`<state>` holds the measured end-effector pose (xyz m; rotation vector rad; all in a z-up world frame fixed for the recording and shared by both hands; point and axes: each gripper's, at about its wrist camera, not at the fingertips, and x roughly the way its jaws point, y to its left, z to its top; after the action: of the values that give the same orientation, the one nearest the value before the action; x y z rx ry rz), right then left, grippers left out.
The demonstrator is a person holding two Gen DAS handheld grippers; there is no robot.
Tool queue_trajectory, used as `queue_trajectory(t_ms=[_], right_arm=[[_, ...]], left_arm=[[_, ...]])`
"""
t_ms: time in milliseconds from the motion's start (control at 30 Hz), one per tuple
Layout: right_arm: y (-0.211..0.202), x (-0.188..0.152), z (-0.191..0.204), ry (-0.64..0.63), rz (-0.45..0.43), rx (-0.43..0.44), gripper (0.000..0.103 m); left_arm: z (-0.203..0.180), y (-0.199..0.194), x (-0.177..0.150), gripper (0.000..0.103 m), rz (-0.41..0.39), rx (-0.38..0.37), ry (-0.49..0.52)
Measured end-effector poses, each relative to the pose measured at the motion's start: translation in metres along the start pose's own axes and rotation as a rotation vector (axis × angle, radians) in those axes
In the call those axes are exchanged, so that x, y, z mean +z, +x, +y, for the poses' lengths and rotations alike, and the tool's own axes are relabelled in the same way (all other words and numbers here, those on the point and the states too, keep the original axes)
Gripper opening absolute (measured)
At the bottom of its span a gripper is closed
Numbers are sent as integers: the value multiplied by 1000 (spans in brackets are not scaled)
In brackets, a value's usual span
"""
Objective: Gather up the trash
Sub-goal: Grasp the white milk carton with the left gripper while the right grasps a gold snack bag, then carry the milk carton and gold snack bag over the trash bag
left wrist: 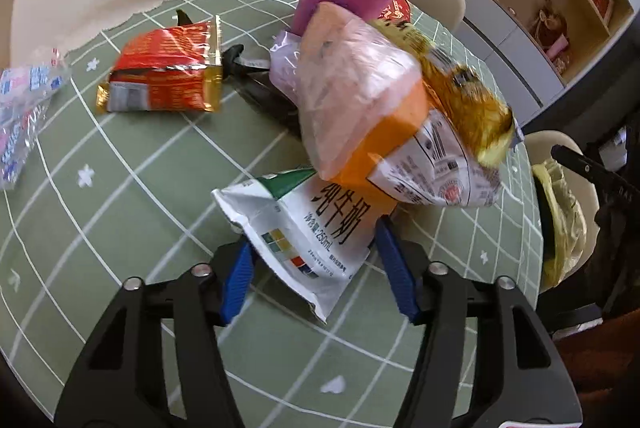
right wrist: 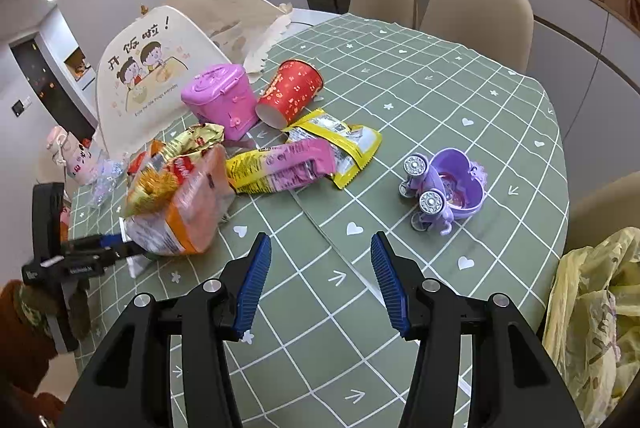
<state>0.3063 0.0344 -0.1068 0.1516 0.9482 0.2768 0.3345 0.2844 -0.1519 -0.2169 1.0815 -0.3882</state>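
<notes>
The left gripper [left wrist: 316, 268] is closed around a white milk pouch [left wrist: 304, 228], its blue pads pressing the pouch's two sides. The pouch's long axis runs forward and away from the gripper, and it looks lifted slightly off the green checked surface [left wrist: 120, 196]. An orange instant-noodle wrapper [left wrist: 376, 108] fills the view just beyond the pouch; whether the gripper also pinches it I cannot tell, though from the right wrist view the wrapper [right wrist: 180, 204] sits right at the left gripper's tips.

The right gripper [right wrist: 320, 280] hangs wide open and empty above bare cloth. The yellow trash bag [right wrist: 596, 312] hangs off the surface edge to its right, so the bag lies nearer the right arm, and the left load must cross in front of it to get there.

Trash not yet gathered lies ahead and left of the right gripper: a pink-and-yellow snack wrapper [right wrist: 284, 168], a yellow packet [right wrist: 344, 144], and a tipped red paper cup [right wrist: 290, 92]. A red foil packet [left wrist: 164, 68] lies well ahead and left of the left gripper.
</notes>
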Motion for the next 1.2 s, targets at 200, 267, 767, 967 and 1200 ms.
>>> queue_trajectory(t_ms=[200, 267, 767, 967, 1200], right_arm=[[-1, 8, 22, -66, -11, 54, 49], [4, 13, 37, -102, -7, 86, 49], [99, 61, 79, -83, 90, 39, 49], [92, 52, 65, -103, 129, 144, 33], [35, 39, 51, -130, 33, 170, 24]], left_arm=[[-12, -18, 14, 26, -71, 25, -28], [-15, -28, 17, 26, -98, 37, -20], [-15, -81, 11, 24, -206, 84, -53], [-25, -97, 16, 23, -252, 98, -63], [-57, -113, 24, 23, -293, 109, -24]])
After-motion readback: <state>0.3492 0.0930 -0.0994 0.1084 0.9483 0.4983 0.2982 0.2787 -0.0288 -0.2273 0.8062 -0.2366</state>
